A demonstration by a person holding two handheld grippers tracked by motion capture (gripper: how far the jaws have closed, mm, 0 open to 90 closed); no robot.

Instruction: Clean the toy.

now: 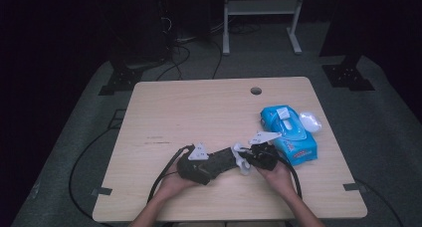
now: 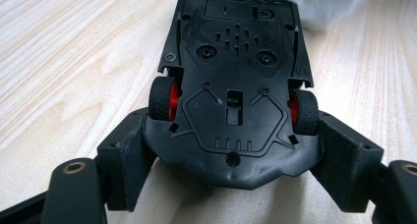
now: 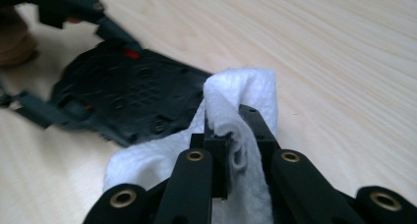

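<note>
Gripping w/ both: our left gripper [image 2: 231, 184] clamped the toy car [image 2: 233, 81] belly-up by its end, long axis pointing away toward the right gripper [image 3: 236, 130], which pinched a white wipe [image 3: 246, 101] just beside the car's far end, on the table [image 1: 199, 107].

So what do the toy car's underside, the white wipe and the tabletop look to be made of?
Toy car: underside looks like matte black moulded plastic, with screw holes and vent slots; its tyres look like ribbed rubber on red hubs, though that is unsure. White wipe: soft fibrous cloth, probably non-woven, crumpled and fuzzy between the right tongs. Table: pale wood grain with a smooth finish, possibly laminate.
</note>
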